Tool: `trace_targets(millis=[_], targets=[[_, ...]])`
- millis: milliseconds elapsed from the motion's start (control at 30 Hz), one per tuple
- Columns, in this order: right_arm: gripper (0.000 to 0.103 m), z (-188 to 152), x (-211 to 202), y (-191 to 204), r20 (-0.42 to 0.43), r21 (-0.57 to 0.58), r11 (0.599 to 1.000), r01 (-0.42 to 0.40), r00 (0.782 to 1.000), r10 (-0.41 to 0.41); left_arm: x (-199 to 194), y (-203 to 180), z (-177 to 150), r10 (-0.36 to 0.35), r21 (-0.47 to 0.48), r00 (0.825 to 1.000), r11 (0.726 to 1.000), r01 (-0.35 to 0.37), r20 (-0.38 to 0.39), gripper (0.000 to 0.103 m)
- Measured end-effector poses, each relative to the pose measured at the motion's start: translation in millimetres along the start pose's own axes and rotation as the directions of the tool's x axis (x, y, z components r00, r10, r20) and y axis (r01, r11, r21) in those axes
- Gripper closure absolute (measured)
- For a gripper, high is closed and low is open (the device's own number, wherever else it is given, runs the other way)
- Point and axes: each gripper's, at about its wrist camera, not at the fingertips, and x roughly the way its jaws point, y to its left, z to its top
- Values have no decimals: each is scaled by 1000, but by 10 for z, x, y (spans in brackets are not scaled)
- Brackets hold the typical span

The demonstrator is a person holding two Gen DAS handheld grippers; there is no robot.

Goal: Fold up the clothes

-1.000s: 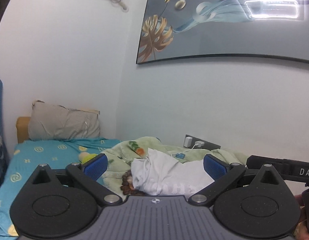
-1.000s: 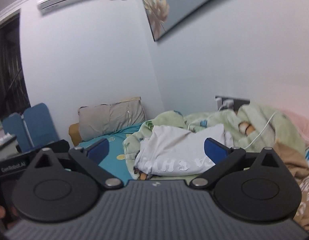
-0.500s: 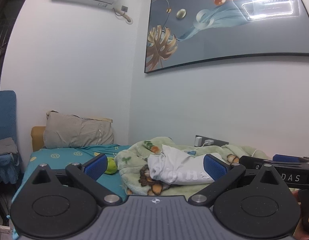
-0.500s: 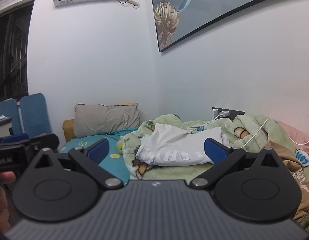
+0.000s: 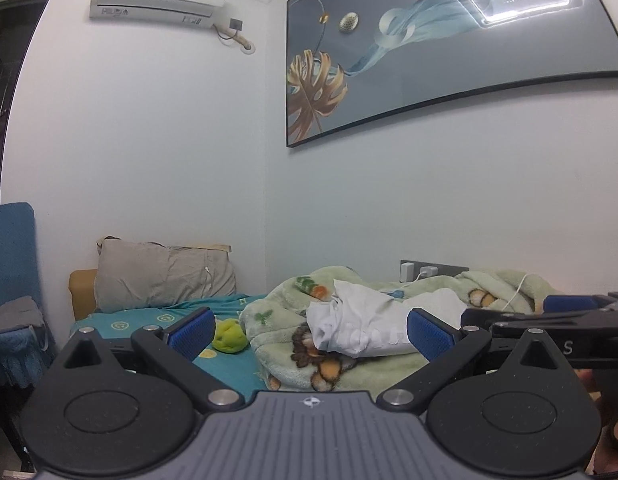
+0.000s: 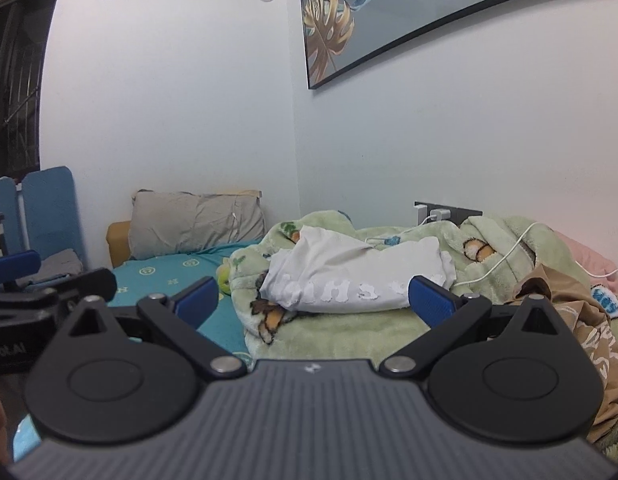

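A folded white shirt with white lettering (image 5: 361,326) (image 6: 349,276) lies on a light green plush blanket (image 5: 285,316) (image 6: 349,336) on the bed. My left gripper (image 5: 309,330) is open and empty, held well short of the shirt. My right gripper (image 6: 313,300) is open and empty too, also apart from the shirt. The right gripper shows at the right edge of the left wrist view (image 5: 569,312). The left gripper shows at the left edge of the right wrist view (image 6: 37,284).
A teal bedsheet (image 5: 157,316), a grey pillow (image 6: 197,224) and a yellow-green plush toy (image 5: 229,336) lie left of the blanket. A brown garment (image 6: 569,320) lies at right. Charger cables (image 6: 505,256) run from a wall socket (image 6: 441,212). Blue chairs (image 6: 45,208) stand far left.
Both grippers have pulled back and away from the shirt, which now looks smaller and farther. Both stay open and empty. The shirt has not moved.
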Motion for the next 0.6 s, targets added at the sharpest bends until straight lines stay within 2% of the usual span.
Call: trace_targets(millis=[200,600], targets=[[0,-17,-17,31,8,-14,1000,2,1000,-2,-11,112,12,4,-44,1000,999,-4,0,0],[0,-7,-73,46,9,-5,1000,9,1000,-9,-45,159,36,6,-52,1000,999,-7,-14,0]])
